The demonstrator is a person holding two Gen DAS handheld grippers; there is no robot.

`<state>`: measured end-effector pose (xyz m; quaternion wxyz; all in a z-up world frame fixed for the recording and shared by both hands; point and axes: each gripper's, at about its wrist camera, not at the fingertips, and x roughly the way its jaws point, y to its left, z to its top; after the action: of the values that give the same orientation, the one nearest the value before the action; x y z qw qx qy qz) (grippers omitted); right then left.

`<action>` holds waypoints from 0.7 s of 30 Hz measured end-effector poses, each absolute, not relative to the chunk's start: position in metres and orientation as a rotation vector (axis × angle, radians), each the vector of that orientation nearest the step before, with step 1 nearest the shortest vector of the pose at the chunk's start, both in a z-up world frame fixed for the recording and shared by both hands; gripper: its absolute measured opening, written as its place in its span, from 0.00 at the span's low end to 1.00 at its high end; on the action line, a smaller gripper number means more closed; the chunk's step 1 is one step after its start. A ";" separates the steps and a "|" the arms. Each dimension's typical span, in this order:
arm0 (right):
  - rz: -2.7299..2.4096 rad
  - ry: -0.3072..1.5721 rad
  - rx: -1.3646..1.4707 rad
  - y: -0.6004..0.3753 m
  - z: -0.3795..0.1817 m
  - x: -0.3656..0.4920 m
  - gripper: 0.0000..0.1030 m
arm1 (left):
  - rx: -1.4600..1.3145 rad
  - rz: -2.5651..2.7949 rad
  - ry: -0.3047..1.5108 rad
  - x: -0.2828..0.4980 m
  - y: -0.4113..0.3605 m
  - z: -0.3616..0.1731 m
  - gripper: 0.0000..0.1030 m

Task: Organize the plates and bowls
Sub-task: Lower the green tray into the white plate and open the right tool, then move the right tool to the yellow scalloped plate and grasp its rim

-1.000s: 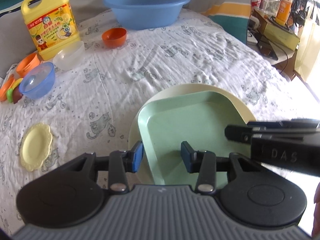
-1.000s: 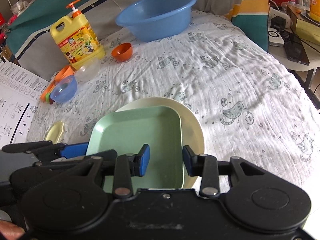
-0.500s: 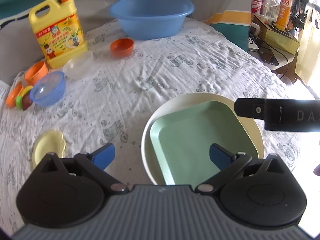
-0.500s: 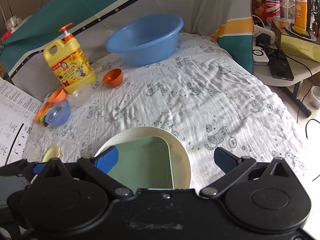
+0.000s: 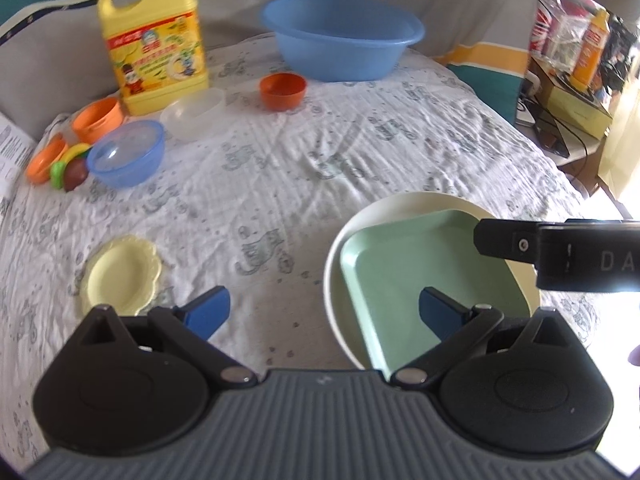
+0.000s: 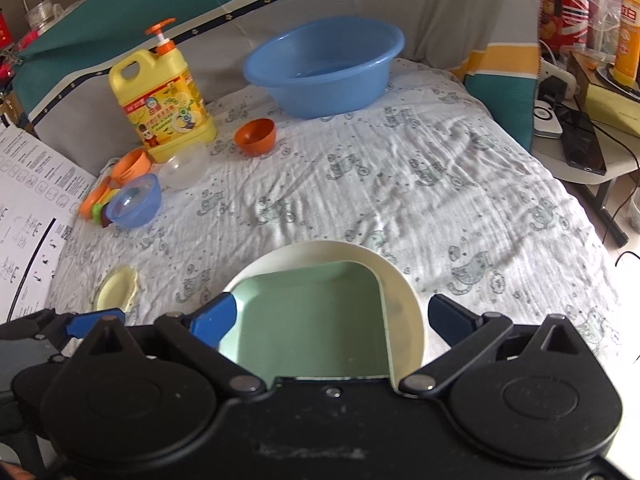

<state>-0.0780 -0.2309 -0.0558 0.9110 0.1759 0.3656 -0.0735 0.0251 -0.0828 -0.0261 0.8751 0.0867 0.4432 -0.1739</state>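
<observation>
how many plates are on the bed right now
3: green square plate stacked on the round cream plate, near right; small yellow plate alone, near left. None seems hidden.

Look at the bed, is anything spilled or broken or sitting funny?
Nothing spilled or broken. The square green plate lies a bit crooked inside the round cream plate, toward one side. The cloth is wrinkled. The bowls and the little yellow dish sit upright.
</observation>
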 end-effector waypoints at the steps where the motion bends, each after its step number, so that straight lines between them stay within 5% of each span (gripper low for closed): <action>1: -0.146 0.753 0.362 -0.228 -0.055 -0.077 1.00 | 0.173 -0.357 0.925 0.025 -0.079 -0.026 1.00; 21: 0.060 0.843 0.304 -0.132 -0.049 -0.006 1.00 | -0.049 -0.089 0.955 0.058 0.071 -0.045 1.00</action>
<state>-0.0060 -0.1318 -0.0488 0.9009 0.1468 0.4074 0.0292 0.0575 0.0710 -0.0451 0.8870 -0.0237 0.4592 -0.0427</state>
